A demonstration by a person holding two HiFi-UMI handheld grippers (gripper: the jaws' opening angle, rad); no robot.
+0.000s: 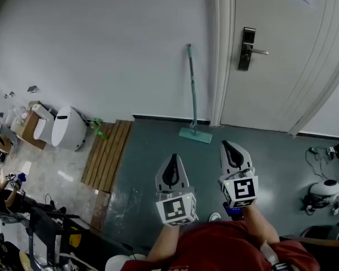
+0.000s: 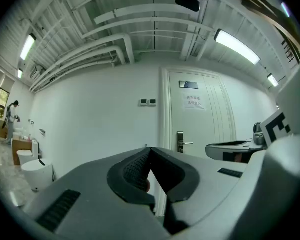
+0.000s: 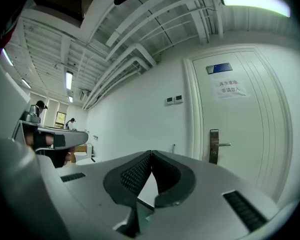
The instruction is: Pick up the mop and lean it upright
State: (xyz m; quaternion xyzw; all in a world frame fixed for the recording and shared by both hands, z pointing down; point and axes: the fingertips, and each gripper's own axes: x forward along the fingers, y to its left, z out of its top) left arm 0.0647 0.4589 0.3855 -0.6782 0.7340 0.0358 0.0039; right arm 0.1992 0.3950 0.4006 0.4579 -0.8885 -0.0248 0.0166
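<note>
A teal mop (image 1: 192, 92) stands upright, its handle leaning on the white wall beside the door frame and its flat head (image 1: 195, 135) resting on the grey floor. My left gripper (image 1: 173, 161) is shut and empty, held well short of the mop head. My right gripper (image 1: 228, 145) is also shut with nothing in it, a little to the right of the mop head. In the left gripper view the jaw tips (image 2: 149, 149) meet; in the right gripper view the tips (image 3: 151, 153) touch too, and the mop's handle top (image 3: 173, 146) shows just beyond them.
A white door (image 1: 282, 55) with a metal handle (image 1: 250, 50) stands right of the mop. A wooden slat mat (image 1: 107, 153) and a white bin (image 1: 68, 129) lie to the left. Cables and a round white device (image 1: 323, 194) sit at the right.
</note>
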